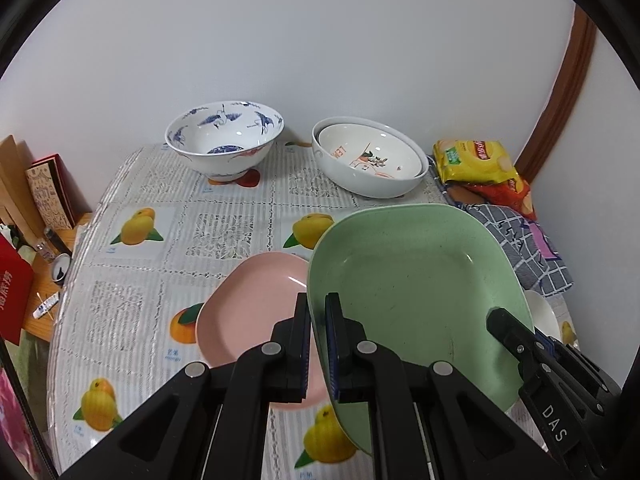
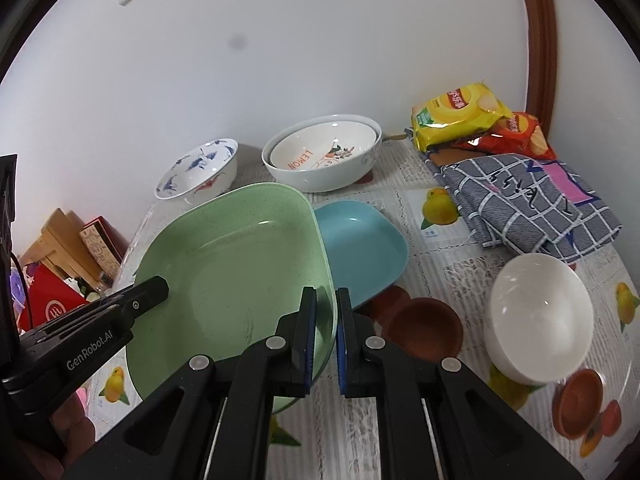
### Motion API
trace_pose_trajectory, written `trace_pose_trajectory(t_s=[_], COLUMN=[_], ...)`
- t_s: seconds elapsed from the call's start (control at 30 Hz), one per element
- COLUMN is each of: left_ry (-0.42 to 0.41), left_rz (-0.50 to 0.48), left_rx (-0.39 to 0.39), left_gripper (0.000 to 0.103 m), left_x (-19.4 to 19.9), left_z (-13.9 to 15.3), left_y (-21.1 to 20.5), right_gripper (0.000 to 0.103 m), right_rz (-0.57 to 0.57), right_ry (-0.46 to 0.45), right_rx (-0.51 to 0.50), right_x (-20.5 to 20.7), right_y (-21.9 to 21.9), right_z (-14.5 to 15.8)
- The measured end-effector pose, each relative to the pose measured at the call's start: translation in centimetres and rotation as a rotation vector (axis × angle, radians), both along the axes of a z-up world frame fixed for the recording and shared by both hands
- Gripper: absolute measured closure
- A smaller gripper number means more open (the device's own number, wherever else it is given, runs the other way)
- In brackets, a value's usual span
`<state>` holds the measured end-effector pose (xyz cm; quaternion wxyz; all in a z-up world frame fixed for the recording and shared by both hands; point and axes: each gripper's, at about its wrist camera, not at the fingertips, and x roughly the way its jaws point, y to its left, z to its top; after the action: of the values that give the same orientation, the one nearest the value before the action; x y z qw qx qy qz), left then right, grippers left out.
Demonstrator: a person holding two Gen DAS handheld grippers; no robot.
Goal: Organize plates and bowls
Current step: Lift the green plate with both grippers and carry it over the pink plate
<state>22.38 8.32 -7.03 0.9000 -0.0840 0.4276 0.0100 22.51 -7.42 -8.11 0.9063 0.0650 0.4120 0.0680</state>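
Observation:
A green square plate hangs tilted above the table, held from both sides. My left gripper is shut on its left rim, and its finger shows at the plate's far edge in the right wrist view. My right gripper is shut on the right rim; its finger shows in the left wrist view. A pink plate lies on the table under the left side. A blue plate lies under the right side.
At the back stand a blue-patterned bowl and two nested white bowls. A plain white bowl and two small brown dishes sit right. Snack bags and a checked cloth fill the back right corner.

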Motion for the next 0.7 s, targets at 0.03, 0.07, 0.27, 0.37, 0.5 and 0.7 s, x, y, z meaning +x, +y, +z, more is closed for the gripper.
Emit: trace_pose_trajectory(t_s=[0.03,0.07,0.27,0.37,0.5,0.7], left_ry=[-0.002,-0.004,-0.02,-0.023,-0.024,-0.02], left_rz=[0.001,0.003,0.014,0.022,0.033,0.051], left_rx=[-0.001,-0.002,-0.002,-0.004,-0.005,-0.012], left_gripper=[0.095,0.095,0.095,0.095,0.095,0.095], left_x=[-0.4,-0.7,-2.3,-2.8,-3.1,-3.1], left_z=[0.2,0.3,1.1,1.3,1.3,0.9], left_y=[0.0,0.0,0.4,0.8,1.3,2.2], right_gripper=[0.094,0.094,0.094,0.094,0.094,0.094], right_rz=[-0.001,0.0,0.006,0.01,0.02,0.032], right_ry=[-0.003,-0.007,-0.025,-0.03,-0.029,-0.02], right_rx=[-0.001,0.0,0.003,0.003,0.002,-0.003], right_x=[-0.3,-0.8,-2.5,-2.9,-3.0,-2.7], right_y=[0.0,0.1,0.6,0.9,1.3,2.4], right_z=[0.2,0.4,1.5,1.7,1.7,1.4])
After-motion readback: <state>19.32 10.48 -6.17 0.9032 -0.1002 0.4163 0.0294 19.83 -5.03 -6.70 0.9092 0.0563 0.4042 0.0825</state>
